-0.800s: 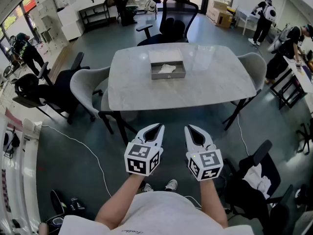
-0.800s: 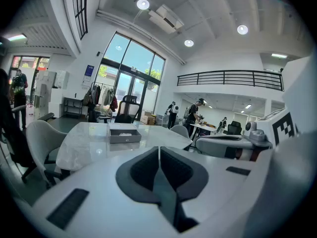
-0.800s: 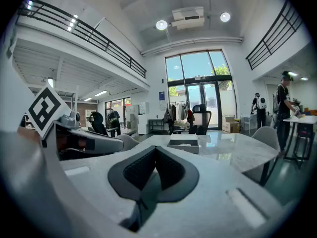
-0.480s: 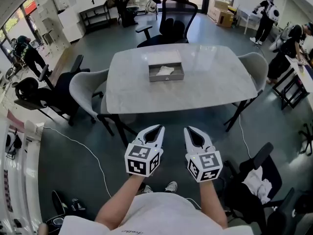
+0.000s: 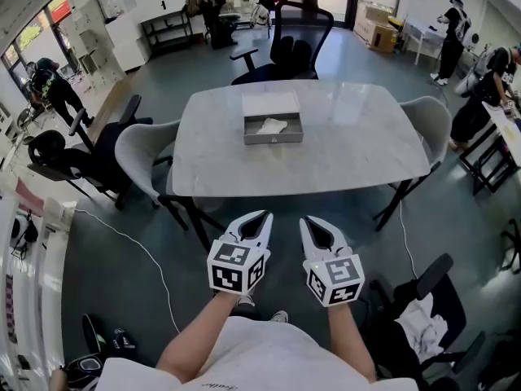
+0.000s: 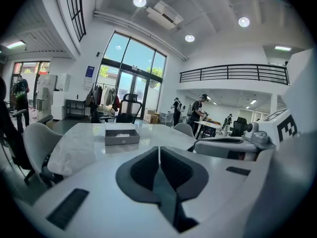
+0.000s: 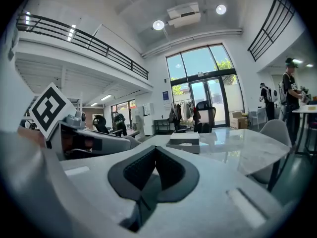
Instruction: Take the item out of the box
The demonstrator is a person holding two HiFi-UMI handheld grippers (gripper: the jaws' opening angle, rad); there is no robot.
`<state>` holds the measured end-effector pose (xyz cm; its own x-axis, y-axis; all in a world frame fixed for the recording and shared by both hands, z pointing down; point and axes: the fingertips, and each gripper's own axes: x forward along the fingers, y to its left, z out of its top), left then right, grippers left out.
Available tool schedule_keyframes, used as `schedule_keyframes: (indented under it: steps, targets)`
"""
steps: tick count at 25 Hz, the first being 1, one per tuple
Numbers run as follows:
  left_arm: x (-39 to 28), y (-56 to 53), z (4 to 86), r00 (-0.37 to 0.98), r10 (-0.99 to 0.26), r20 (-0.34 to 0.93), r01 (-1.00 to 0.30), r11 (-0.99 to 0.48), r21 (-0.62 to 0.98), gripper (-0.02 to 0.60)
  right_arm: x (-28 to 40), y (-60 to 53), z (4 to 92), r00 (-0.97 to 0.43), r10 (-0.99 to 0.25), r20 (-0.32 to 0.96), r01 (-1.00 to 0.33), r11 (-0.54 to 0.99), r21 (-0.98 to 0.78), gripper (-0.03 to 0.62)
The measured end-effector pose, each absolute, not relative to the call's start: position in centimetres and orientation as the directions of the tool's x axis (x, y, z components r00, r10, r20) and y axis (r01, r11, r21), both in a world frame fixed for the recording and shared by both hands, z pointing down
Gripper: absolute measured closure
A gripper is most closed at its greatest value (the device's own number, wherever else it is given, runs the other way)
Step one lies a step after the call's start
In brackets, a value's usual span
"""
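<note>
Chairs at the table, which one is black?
The office chair on the far side, behind the box; the two side chairs are pale grey.

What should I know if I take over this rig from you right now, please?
Left gripper: shut, empty, held in front of the body, short of the table.
Right gripper: shut, empty, beside the left one.
Box: grey, open-topped, near the middle of the table, towards its far edge.
Item: white, crumpled, lying inside the box.
Done: nothing yet; the item is untouched.
Left: step up to the table, open a gripper, grip the item and lift it out of the box.
</note>
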<state>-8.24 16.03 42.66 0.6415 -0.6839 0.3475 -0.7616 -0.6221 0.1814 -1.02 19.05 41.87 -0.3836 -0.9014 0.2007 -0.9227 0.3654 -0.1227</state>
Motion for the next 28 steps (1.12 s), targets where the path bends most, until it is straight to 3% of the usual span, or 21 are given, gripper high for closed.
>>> schedule_keyframes:
  steps: [28]
  targets:
    - [-4.2, -4.5, 45.9, 0.663, -0.637, 0.393, -0.740, -0.637, 0.215, 0.566, 2.0, -1.5, 45.1, -0.382, -0.878, 0.287, -0.924, 0.357, -0.137, 0.589]
